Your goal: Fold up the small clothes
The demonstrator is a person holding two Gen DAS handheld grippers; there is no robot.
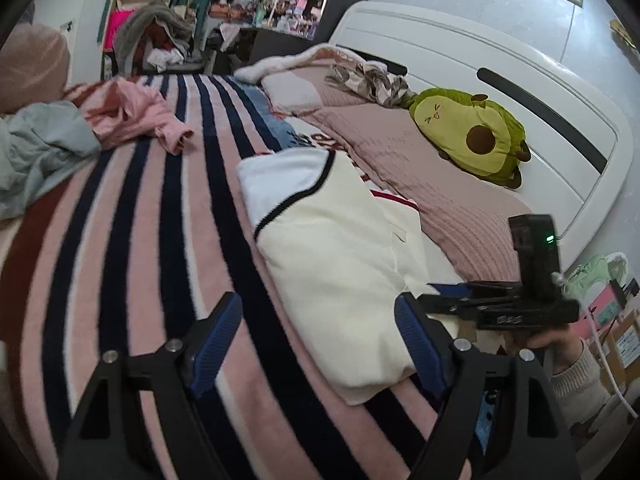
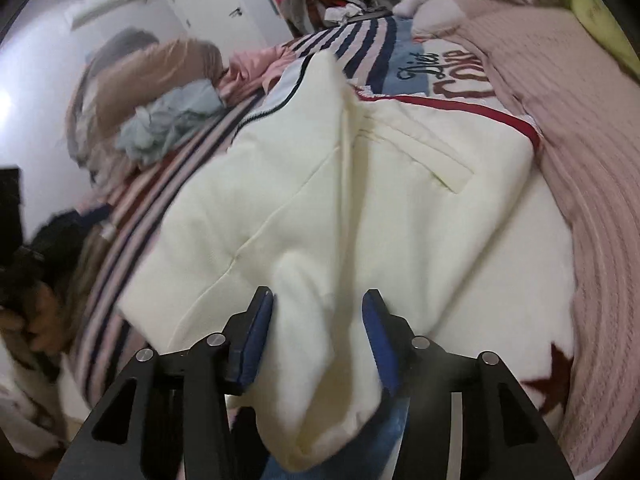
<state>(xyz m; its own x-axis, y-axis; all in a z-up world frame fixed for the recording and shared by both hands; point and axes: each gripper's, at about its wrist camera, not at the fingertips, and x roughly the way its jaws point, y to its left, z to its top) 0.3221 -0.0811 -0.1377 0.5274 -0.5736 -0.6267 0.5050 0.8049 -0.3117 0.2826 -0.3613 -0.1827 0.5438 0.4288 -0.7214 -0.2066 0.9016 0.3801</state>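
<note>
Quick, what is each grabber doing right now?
Left gripper: open, holding nothing, above the striped blanket.
Right gripper: open, cream garment bunched between its fingers, not clamped.

Left wrist view low over striped blanket [image 1: 132, 240], facing headboard [image 1: 500, 92] at 1 o'clock, right wrist view close above cream garment [image 2: 320, 184], both share garment [image 1: 340, 264]

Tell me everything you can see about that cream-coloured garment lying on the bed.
The cream garment looks like thick, soft fabric, partly folded, with a slit pocket on its front, dark piping along one edge and a red stripe along another. A paler panel shows at its far end. It lies on the striped blanket, beside the pink quilt. The right gripper has a bunched fold between its open blue pads; the left gripper is open, its right finger by the near edge.
</note>
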